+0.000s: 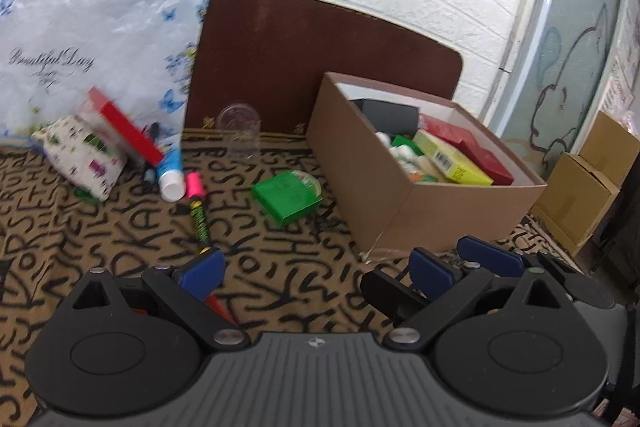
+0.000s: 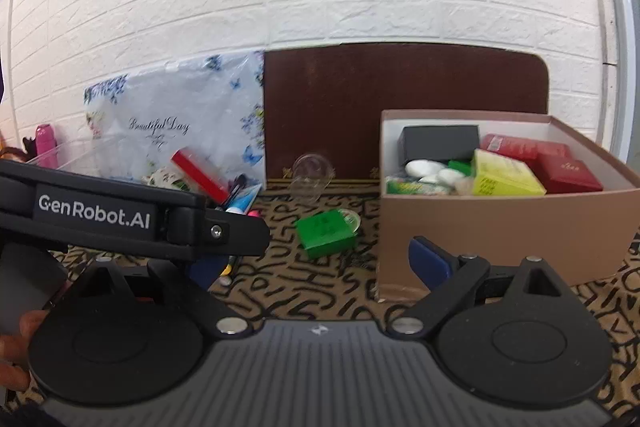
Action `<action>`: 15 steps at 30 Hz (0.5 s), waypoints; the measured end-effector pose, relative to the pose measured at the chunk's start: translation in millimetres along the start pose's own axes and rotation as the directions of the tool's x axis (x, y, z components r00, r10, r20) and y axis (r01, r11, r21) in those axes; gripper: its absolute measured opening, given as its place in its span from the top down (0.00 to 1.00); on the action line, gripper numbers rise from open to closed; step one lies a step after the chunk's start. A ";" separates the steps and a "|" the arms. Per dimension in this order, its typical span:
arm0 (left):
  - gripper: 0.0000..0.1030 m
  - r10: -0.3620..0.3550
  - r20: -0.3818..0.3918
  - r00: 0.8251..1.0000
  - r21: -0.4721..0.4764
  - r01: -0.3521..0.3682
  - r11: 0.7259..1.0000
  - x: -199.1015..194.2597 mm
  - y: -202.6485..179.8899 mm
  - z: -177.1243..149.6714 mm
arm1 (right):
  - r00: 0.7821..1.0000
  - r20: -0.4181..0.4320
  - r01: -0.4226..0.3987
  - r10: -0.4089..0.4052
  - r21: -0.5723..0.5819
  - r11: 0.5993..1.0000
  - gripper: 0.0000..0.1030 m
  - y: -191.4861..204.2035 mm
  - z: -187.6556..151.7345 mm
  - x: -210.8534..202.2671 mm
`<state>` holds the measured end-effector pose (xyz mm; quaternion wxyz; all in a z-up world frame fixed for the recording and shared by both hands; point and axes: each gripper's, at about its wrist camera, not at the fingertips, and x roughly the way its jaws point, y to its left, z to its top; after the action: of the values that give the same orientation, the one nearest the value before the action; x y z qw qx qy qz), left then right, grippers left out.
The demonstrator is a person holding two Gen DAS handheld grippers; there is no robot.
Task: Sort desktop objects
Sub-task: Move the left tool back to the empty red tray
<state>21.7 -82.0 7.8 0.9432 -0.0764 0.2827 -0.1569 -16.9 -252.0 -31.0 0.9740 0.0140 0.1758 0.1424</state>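
A brown cardboard box (image 1: 424,203) (image 2: 500,239) stands at the right, holding red, yellow-green, black and white items. A green box (image 1: 286,199) (image 2: 326,233) lies on the patterned cloth left of it. A marker pen (image 1: 200,223) lies in front of my left gripper (image 1: 316,269), which is open and empty above the cloth. My right gripper (image 2: 316,265) is open and empty, facing the green box. The left gripper's body (image 2: 120,215) crosses the right wrist view at the left.
A pile at the left holds a printed fabric pouch (image 1: 80,155), a red box (image 1: 128,127), a white-capped blue tube (image 1: 170,171) and a pink item (image 1: 195,185). A clear glass jar (image 1: 240,131) stands by the dark board (image 1: 312,59). Cardboard cartons (image 1: 580,195) sit far right.
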 end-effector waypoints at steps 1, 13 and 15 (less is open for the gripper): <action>0.02 0.006 -0.006 1.000 -0.009 -0.006 1.000 -1.2 3.2 -1.9 | 1.000 -0.007 -0.005 0.005 0.003 1.000 0.08 2.8 -2.1 0.4; 0.02 0.115 -0.054 0.992 -0.113 -0.120 0.986 -33.4 53.9 -47.0 | 0.987 -0.154 -0.054 0.050 -0.016 0.998 0.08 33.6 -31.4 13.2; 0.02 0.143 -0.068 0.987 -0.129 -0.151 0.980 -36.1 64.9 -54.1 | 0.980 -0.189 -0.060 0.055 -0.022 0.998 0.09 39.2 -39.4 18.5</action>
<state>-20.6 -11.8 -33.7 0.9364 -0.1135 0.3247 -0.0697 -24.6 -210.1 -71.2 0.9485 -0.0078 0.2649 0.1734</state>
